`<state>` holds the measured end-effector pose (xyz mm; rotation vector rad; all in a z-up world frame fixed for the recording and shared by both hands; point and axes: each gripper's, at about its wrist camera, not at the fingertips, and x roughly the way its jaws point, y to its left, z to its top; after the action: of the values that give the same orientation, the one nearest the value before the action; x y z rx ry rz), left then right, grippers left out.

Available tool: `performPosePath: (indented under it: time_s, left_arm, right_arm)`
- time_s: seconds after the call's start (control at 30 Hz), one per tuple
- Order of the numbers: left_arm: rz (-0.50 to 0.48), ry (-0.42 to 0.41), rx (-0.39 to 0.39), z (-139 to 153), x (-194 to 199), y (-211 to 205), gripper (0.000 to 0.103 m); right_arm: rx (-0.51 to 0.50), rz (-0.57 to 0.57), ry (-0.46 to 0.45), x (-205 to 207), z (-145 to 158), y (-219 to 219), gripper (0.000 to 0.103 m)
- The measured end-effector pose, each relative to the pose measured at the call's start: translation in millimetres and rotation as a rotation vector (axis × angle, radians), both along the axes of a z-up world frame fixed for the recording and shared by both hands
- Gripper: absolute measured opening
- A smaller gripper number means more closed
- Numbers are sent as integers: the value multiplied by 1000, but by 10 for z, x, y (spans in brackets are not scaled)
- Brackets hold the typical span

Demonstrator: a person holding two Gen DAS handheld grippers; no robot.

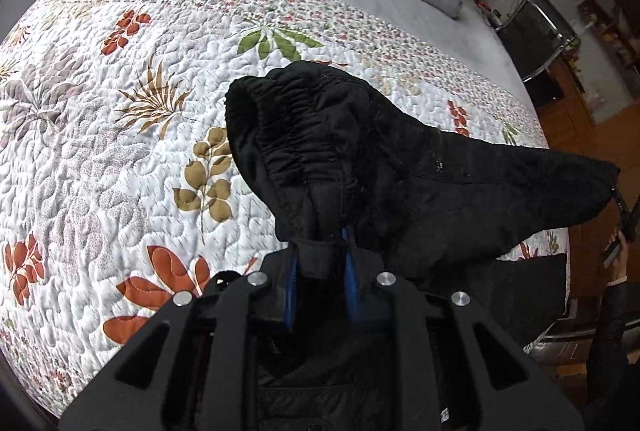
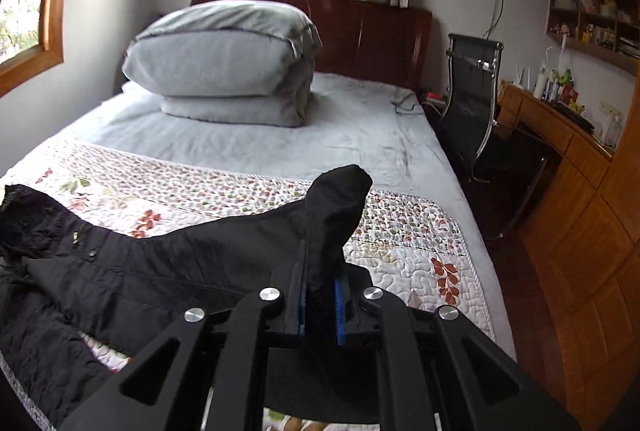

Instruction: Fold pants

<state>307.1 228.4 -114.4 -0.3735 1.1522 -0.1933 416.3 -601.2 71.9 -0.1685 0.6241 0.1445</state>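
The black pants (image 1: 384, 167) are held stretched above the floral quilt (image 1: 120, 151), pinched at the elastic waistband by the left gripper (image 1: 320, 251) and at a bunched end by the right gripper (image 2: 320, 279). Even tension should be kept, and both ends lowered level onto the quilt before folding.

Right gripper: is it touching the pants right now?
Touching. The right wrist view shows the right gripper with black pants fabric pinched between its blue pads, a bunch poking out above the fingertips.
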Motion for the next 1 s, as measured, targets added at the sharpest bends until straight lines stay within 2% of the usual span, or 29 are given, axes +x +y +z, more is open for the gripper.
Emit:
performPosePath:
  time_s: [0.17,0.33,0.43,0.5,0.73,0.8,0.83,0.87,0.9,0.93,0.97,1.0]
  left_arm:
    - [-37,-70,-43,119,-574,-50,17]
    - [-16,-96,-86,96,-1176,3,14]
    - [32,-86,-124,13,-1515,130,11]
    - [63,-73,-139,-62,-1725,210,0]
    - [181,-19,-137,-343,-2237,461,0]
    - [192,-17,-150,-352,-2285,449,7]
    - [187,-23,-153,-337,-2295,413,15]
    - [179,-38,-148,-298,-2306,347,26]
    - [166,-52,-144,-255,-2295,260,43]
    - [152,-66,-142,-210,-2294,176,54]
    - [134,-91,-146,-145,-2306,64,70]
    - [114,-117,-154,-75,-2318,-49,78]
  right_arm:
    - [32,-15,-41,-668,0,-142,10]
    - [106,-113,-57,-1218,-151,-513,10]
    - [177,-193,-50,-1495,-307,-786,10]
    - [219,-237,-43,-1655,-422,-918,10]
    - [348,-331,-9,-2305,-905,-1143,10]
    - [389,-360,19,-2457,-1090,-1220,10]
    - [396,-371,31,-2505,-1156,-1229,10]
    - [403,-385,44,-2560,-1236,-1242,10]
    - [415,-402,58,-2622,-1323,-1262,10]
    - [433,-417,64,-2691,-1392,-1279,10]
    - [452,-431,73,-2743,-1466,-1309,10]
    - [462,-441,77,-2793,-1522,-1317,10]
